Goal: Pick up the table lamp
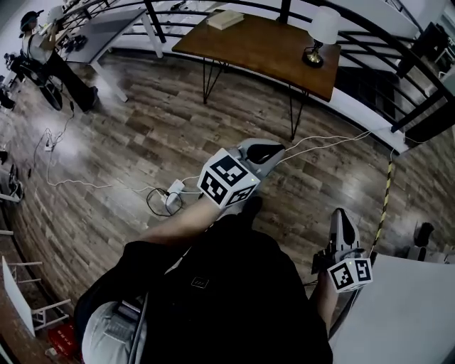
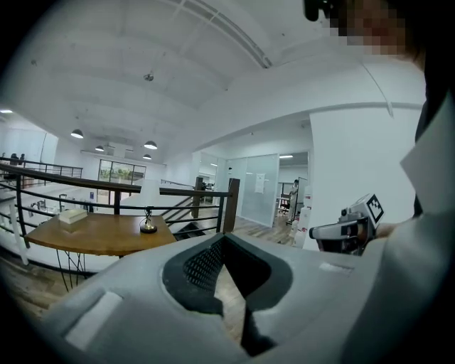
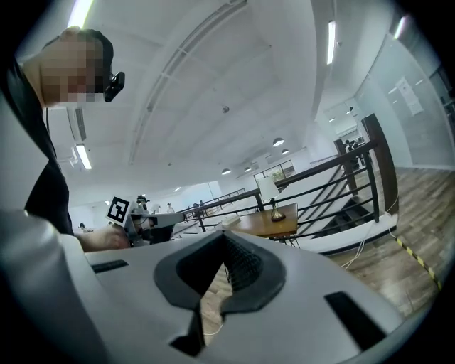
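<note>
While both pairs of fingers sat pressed together with nothing between them, neither tool had any hold on the lamp. On the left gripper [image 2: 226,245] the dark fingers [image 2: 199,266] met along a closed seam. The right gripper [image 3: 226,238] showed the same shut, empty fingers [image 3: 245,266]. In the head view both were carried low in front of the person's body, above the plank floor [image 1: 128,142] and well apart from the goal. The table lamp [image 1: 321,34] stood upright near one end of the wooden counter [image 1: 256,50], close to the dark railing [image 2: 230,206], with a pale box [image 1: 225,19] toward the counter's other end. I judged the step in hand to be the approach, with the pickup itself not begun. The next move called for closing on the counter and spreading one pair of fingers. They would then need to take the slim stem below the shade, so that the lamp would lift without tipping on its small base.
</note>
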